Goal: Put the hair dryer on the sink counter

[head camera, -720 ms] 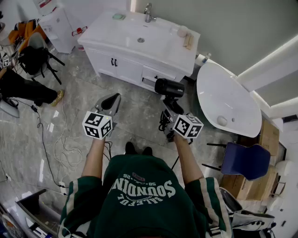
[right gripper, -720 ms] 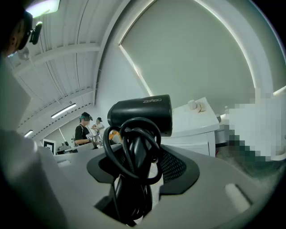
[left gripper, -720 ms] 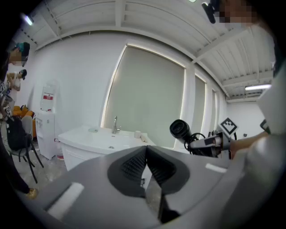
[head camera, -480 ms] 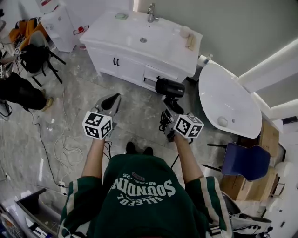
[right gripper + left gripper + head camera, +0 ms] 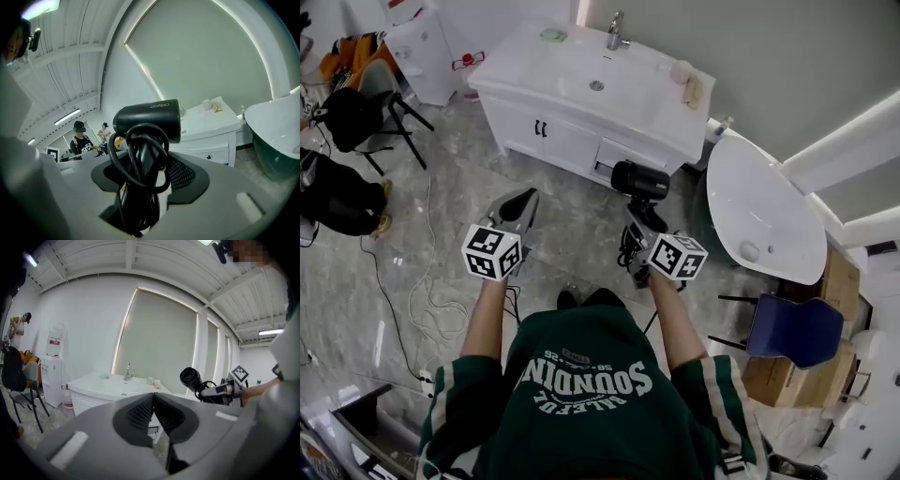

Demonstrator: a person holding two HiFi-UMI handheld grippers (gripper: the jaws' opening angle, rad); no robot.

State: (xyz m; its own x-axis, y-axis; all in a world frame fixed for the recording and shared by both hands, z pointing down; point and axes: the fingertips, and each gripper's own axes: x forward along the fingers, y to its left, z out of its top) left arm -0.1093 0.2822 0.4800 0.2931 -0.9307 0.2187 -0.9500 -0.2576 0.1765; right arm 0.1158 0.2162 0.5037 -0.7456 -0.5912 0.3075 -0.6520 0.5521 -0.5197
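Observation:
The black hair dryer (image 5: 639,178) stands upright in my right gripper (image 5: 639,223), which is shut on its handle; the black cord (image 5: 140,159) is coiled round that handle. In the right gripper view the hair dryer's barrel (image 5: 149,118) lies crosswise above the jaws. The white sink counter (image 5: 581,94) with its cabinet stands ahead across bare floor, some way beyond both grippers. My left gripper (image 5: 518,203) hangs level beside the right one, shut with nothing in it; its pads (image 5: 143,412) meet at the tip. The left gripper view also shows the hair dryer (image 5: 191,377) and the sink counter (image 5: 105,384).
A faucet (image 5: 618,29), a green soap dish (image 5: 552,35) and a cup (image 5: 680,70) are on the counter. A white bathtub (image 5: 764,202) lies to the right, a blue chair (image 5: 797,328) near it. At left are a water dispenser (image 5: 420,47), a black chair (image 5: 358,108), floor cables (image 5: 417,295) and a person (image 5: 337,199).
The head view has drifted, so the counter sits a little further right and lower in it. Both grippers keep their pose, and the person at far left has moved.

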